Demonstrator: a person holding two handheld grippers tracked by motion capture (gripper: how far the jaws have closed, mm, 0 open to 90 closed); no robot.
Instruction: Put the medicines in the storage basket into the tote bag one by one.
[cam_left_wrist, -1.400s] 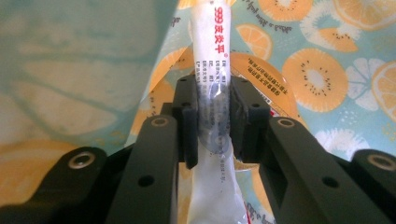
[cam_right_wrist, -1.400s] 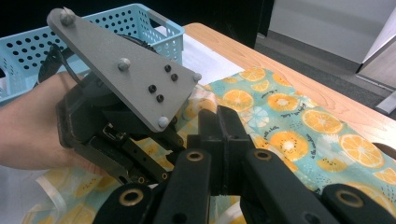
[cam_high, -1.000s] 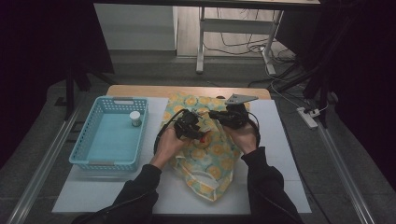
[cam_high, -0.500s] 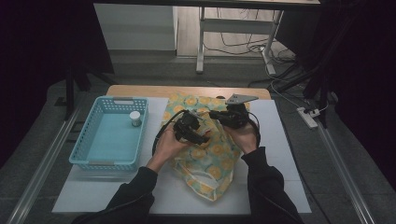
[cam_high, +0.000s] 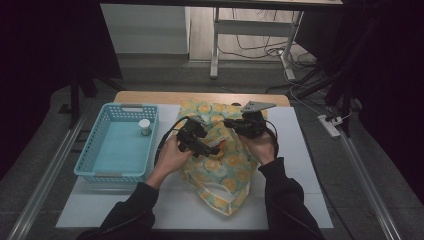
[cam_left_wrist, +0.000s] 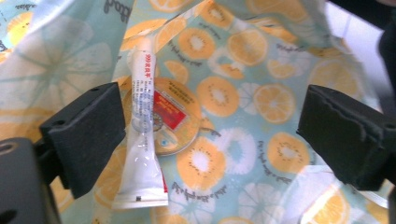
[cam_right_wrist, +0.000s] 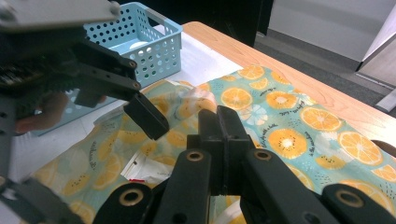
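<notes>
One soft bag (cam_high: 220, 165) of thin, crinkled film, printed with orange and kiwi slices on pale green, lies on the white sheet of the counter (cam_high: 300, 165), mouth held open between two claws. Inside it, in the left gripper view, one flat white tube (cam_left_wrist: 142, 140) with a crimped end lies across one round yellow tin (cam_left_wrist: 175, 119) bearing a red label. The left claw (cam_high: 212, 148) stands wide above them, its jaws having just been opening, nothing between them; its square foam pads (cam_left_wrist: 88, 130) are matt black. The right claw (cam_high: 231, 122) is pinched tight on the bag's rim. One sky-blue perforated plastic basket (cam_high: 100, 170), rectangular, sits well left of the bag and holds one small white-capped jar (cam_high: 144, 127). Bare white sheet lies right of and below the bag.
</notes>
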